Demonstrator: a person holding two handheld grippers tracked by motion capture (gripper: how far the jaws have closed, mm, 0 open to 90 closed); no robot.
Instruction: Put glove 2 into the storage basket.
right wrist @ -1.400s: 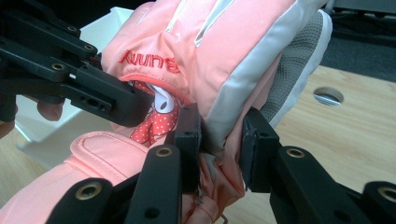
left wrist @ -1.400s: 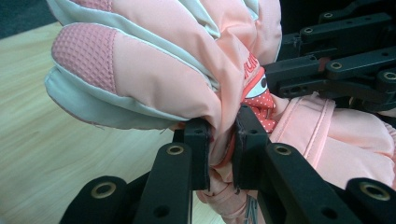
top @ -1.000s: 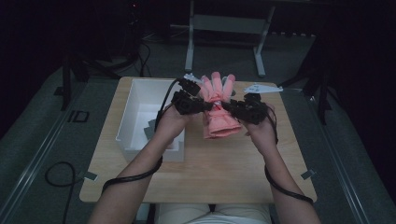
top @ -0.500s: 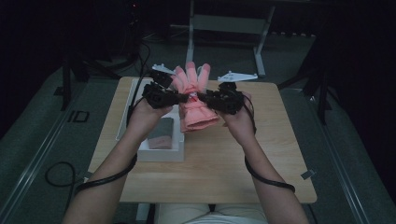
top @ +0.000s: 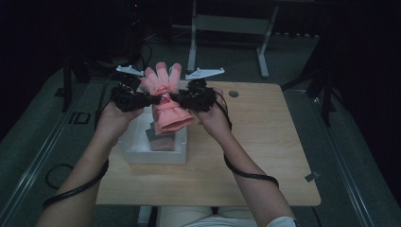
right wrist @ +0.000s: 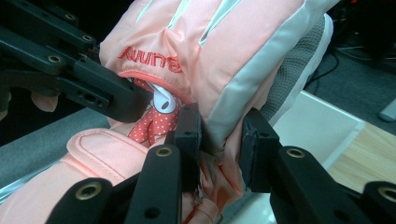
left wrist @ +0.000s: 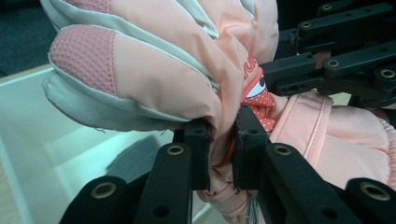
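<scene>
1 pink glove (top: 166, 101), 1 white bin (top: 153, 152), 1 table (top: 246, 151), 2 tools.

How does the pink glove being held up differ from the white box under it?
The pink glove is soft, padded fabric; the white box looks stiff and straight-walled. The glove hangs in the air, pinched from both sides by the left tool and the right tool; the box rests on the wooden table. The glove is bunched at its middle, fingers pointing away from the person; the box sits open-topped with something dark inside. Both sit at the table's left part.
</scene>
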